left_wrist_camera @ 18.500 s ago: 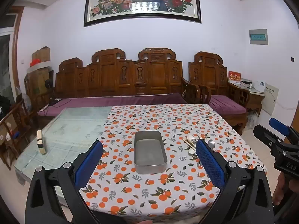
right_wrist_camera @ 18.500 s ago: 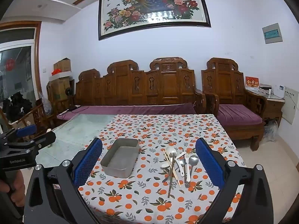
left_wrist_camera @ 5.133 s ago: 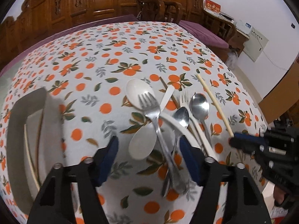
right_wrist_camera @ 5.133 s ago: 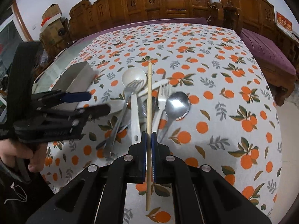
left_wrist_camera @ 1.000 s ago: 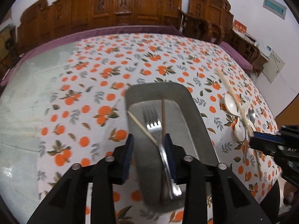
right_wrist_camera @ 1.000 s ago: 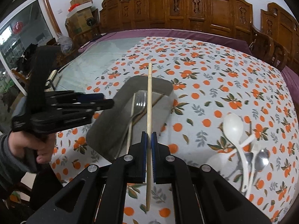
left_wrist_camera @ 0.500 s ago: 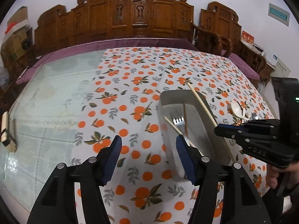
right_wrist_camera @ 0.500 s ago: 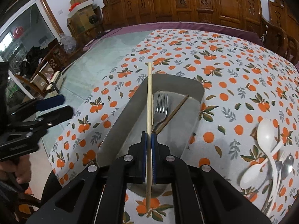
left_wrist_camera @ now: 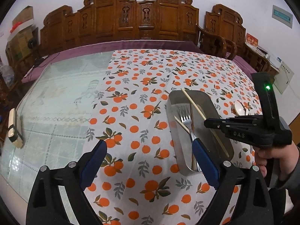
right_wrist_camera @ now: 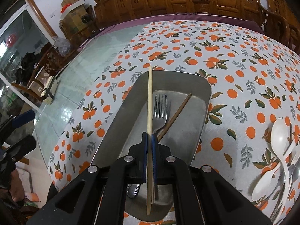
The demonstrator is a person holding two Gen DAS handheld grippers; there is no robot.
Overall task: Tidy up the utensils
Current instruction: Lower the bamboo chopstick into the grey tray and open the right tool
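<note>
The right tongs (right_wrist_camera: 149,140) pinch a pale chopstick (right_wrist_camera: 149,101), blue pads pressed together on its shaft; the stick points away over the metal tray (right_wrist_camera: 198,93), its far tip above the tray's far rim. In the left wrist view the same chopstick (left_wrist_camera: 193,103) slants across the tray (left_wrist_camera: 173,112) from the right tongs (left_wrist_camera: 208,121), which a hand (left_wrist_camera: 275,155) holds.

The left tongs (left_wrist_camera: 150,161) are spreading apart with nothing between their pads, over the orange-print cloth (left_wrist_camera: 142,101) beside the tray's left side.

Inside the tray lie a fork (right_wrist_camera: 159,110), a dark chopstick (right_wrist_camera: 178,112) crossing beside it, and another pale chopstick (left_wrist_camera: 181,124) under the fork's neck.

The tray sits on the cloth towards the desk's near edge. Right of it, near the desk's right edge, a white spoon (right_wrist_camera: 279,133) lies in a heap with other spoons. Bare glass (left_wrist_camera: 56,93) covers the desk's left part.
</note>
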